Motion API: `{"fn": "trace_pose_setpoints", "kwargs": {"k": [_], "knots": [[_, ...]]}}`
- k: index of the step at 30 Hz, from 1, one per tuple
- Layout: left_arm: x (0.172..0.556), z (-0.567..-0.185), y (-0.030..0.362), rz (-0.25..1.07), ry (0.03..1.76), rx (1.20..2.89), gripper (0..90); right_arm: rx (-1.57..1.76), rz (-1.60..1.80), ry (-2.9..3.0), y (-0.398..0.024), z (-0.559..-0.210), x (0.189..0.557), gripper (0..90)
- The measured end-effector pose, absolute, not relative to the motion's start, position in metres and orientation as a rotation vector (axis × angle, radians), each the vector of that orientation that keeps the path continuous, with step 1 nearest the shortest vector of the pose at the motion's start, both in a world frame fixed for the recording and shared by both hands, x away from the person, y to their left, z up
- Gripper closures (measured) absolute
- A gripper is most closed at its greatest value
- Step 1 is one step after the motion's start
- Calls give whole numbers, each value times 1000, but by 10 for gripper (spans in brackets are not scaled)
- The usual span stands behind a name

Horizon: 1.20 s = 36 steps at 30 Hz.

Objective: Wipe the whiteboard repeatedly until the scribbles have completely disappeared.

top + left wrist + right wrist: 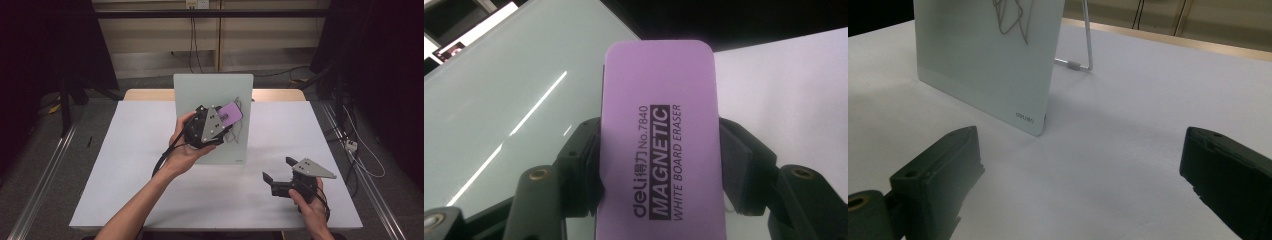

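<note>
High view, left to right: the left claw (226, 120) is raised in front of an upright glass whiteboard (200, 90) that stands on the white counter (125, 165). It pinches a purple eraser (231, 113), which lies against or just before the board's face beside a black scribble (239, 131); contact cannot be confirmed. A grey three-cornered plate (212, 125) tops this claw, and the person's left hand (182, 147) grips its body.

Left gripper view: the eraser (656, 145) sits upright between the two black jaws, pads pressed on both long sides. Its printed label reads "MAGNETIC WHITE BOARD ERASER". The glass board (509, 100) shows behind and to the left.

Further right in the high view, the right claw (279, 169) is held low over the counter, near its front edge, well apart from the board. Its jaws are spread, with nothing between them.

Right gripper view: the jaws stand wide over bare counter (1118, 150). The board's lower corner (1035, 117) and its wire stand (1087, 45) are ahead.
</note>
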<state>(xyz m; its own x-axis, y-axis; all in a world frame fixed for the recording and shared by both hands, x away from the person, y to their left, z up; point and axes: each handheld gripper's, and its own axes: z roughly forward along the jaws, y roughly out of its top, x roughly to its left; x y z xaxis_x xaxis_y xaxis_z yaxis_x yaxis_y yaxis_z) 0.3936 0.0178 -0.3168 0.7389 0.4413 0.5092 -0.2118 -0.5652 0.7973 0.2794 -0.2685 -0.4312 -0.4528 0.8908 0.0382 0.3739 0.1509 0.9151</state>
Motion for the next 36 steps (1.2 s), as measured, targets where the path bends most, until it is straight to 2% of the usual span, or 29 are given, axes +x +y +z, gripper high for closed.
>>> {"fn": "trace_pose_setpoints", "kwargs": {"k": [17, 36], "knots": [[410, -289, 0, 921, 155, 1957, 408, 1203, 1279, 1904, -269, -431, 279, 28], [422, -300, -7, 922, 144, 2003, 409, 1211, 1282, 1902, -270, -431, 278, 28]]}}
